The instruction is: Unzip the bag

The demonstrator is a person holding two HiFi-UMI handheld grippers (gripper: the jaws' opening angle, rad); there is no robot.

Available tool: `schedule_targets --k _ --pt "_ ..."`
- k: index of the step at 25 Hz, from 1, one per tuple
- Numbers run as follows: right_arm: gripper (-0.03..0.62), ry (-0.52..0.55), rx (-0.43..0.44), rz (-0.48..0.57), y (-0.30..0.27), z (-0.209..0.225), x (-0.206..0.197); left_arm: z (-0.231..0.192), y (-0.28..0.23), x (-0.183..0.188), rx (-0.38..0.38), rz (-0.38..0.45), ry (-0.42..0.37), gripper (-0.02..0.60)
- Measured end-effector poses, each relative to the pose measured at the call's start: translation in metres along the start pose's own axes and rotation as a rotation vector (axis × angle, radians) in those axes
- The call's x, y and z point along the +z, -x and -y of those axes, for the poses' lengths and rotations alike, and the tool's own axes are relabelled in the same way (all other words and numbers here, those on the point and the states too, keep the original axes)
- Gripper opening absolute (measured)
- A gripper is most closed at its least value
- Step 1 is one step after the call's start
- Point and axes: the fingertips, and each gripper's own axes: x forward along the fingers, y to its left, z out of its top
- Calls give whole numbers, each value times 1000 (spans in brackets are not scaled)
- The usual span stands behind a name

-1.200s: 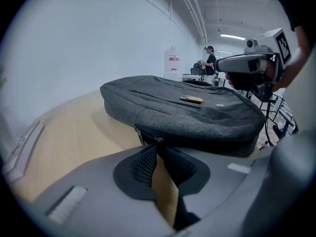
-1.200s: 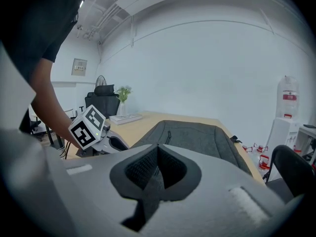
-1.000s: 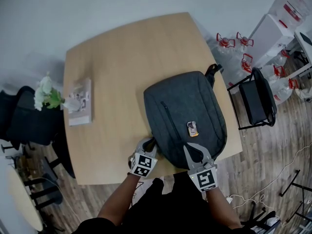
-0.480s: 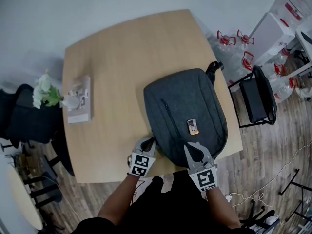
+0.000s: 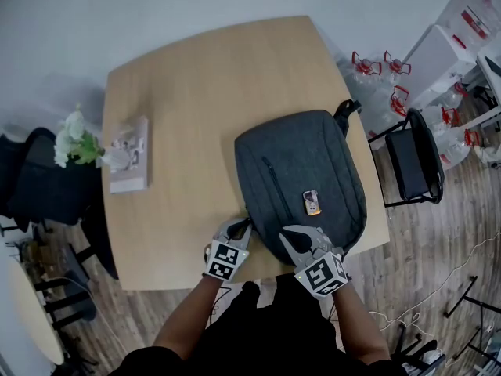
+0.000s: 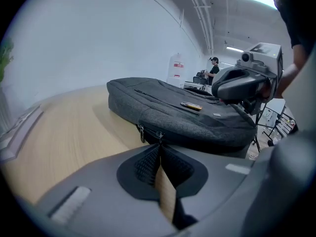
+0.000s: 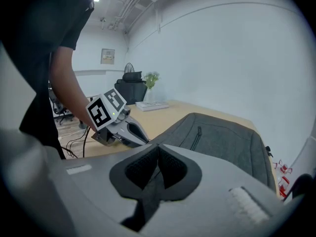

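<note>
A dark grey backpack [image 5: 301, 171] lies flat on the wooden table [image 5: 188, 92], toward its front right corner. My left gripper [image 5: 245, 224] sits at the bag's near left corner. In the left gripper view its jaws are closed at the tips [image 6: 159, 143] on a small metal zipper pull [image 6: 159, 135], and a second pull [image 6: 141, 131] hangs just to the left. My right gripper [image 5: 286, 232] rests over the bag's near edge, angled toward the left one. Its jaws [image 7: 158, 149] are shut with nothing between them. A small orange tag [image 5: 311, 202] lies on top of the bag.
A white book [image 5: 129, 164] with white flowers [image 5: 72, 146] sits at the table's left edge. A black chair [image 5: 415, 159] stands right of the table, with water jugs [image 5: 383, 69] behind it. The table's front edge runs just under both grippers.
My right gripper has swung left along the bag's near edge, toward the left gripper. The left gripper and the bag have stayed put.
</note>
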Motion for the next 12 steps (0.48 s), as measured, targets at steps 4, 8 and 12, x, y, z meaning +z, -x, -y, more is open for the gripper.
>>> schedule_targets --k 4,8,12 --pt "179 3 109 -75 -21 -5 -9 2 -2 1 -12 -7 -10 26" --pt "179 -30 122 -89 -36 1 -10 3 -2 4 -21 -12 -15 26" --pt "181 -75 144 -138 -51 6 -16 6 -3 5 -30 -13 -28 26"
